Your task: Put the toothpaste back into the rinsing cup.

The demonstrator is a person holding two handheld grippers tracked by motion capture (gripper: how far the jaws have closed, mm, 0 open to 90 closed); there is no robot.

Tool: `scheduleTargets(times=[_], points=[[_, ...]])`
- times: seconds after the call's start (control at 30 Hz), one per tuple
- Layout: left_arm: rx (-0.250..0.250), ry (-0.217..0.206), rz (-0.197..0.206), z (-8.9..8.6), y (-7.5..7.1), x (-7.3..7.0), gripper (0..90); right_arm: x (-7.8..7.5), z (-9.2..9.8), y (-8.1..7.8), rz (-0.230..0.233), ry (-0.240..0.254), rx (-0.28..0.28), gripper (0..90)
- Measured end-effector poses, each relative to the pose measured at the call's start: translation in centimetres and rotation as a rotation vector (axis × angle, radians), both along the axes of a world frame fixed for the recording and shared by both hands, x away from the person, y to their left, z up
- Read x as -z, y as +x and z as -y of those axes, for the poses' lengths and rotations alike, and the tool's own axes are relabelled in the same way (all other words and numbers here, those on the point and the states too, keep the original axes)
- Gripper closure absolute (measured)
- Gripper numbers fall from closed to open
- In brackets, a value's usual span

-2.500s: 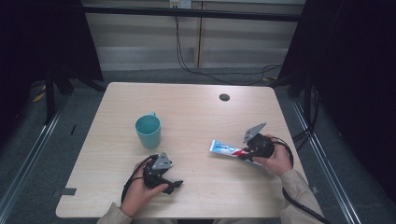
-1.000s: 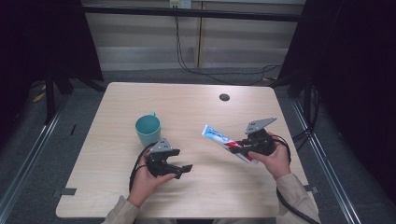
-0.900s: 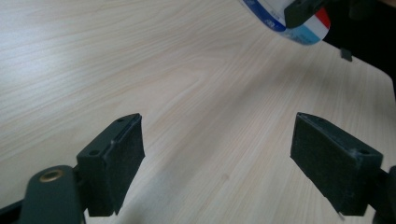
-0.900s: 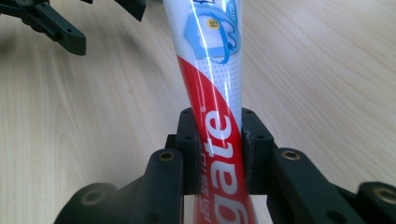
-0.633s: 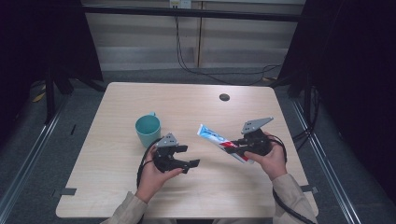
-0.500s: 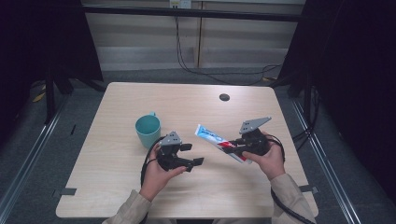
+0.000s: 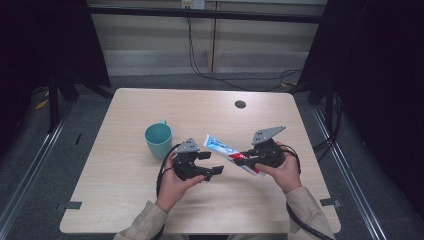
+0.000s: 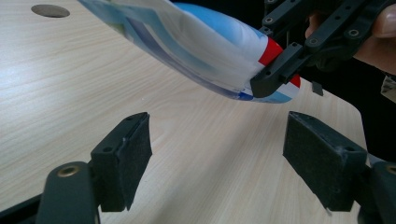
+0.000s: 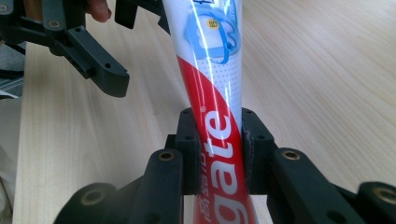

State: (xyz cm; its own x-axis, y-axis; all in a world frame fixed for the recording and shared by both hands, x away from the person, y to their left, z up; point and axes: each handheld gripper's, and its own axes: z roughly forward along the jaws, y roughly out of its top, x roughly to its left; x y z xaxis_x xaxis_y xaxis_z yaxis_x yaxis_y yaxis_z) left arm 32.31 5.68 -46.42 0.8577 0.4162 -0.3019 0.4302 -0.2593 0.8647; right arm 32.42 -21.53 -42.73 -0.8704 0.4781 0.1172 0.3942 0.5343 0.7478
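Above the light wooden table (image 7: 130,200), near its middle, a white, blue and red plastic toothpaste tube (image 7: 222,148) is held clear of the surface, clamped near its red end by the right gripper (image 7: 243,161), whose pads are pressed onto both sides of the tube, as seen in the right gripper view (image 9: 215,154).

The tube's long axis runs from the right gripper up and to the left in the high view, w/ the free blue-and-white end pointed toward the left gripper (image 7: 212,163) and the teal ceramic mug (image 7: 158,140) beyond it.

The left gripper's jaws are parted, w/ nothing between them; they have just been closing a little, but no contact is made. In the left gripper view the tube (image 8: 196,46) is seen above and just ahead of the two pads (image 8: 135,149), crossing the gap at a slant, not yet inside it.

The left hand is the nearer one to the free end; approx. the only gap left is a short rise and reach fwd. Judged from this, a handover or two-handed grip is likely next, and the jaws would need lining up across the tube's flat width, not along its length.
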Motion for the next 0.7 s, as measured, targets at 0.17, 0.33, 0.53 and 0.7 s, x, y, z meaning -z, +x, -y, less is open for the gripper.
scheduleTargets(times=[0.17,0.33,0.53,0.7], points=[[-0.002,-0.006,0.006,0.22,0.01,-0.02,23.5,0.14,-0.10,-0.10,-0.001,0.006,-0.004,73.1],[0.001,-0.018,-0.002,0.52,-0.01,-0.10,24.0,0.09,-0.30,-0.10,0.002,0.012,-0.007,73.1],[-0.005,-0.034,0.005,0.54,0.00,-0.31,24.6,0.22,-0.60,-0.09,-0.002,0.014,-0.010,73.0],[-0.009,-0.036,0.006,0.54,0.15,-0.31,25.1,0.28,-0.78,-0.11,0.001,0.025,-0.012,73.0]])
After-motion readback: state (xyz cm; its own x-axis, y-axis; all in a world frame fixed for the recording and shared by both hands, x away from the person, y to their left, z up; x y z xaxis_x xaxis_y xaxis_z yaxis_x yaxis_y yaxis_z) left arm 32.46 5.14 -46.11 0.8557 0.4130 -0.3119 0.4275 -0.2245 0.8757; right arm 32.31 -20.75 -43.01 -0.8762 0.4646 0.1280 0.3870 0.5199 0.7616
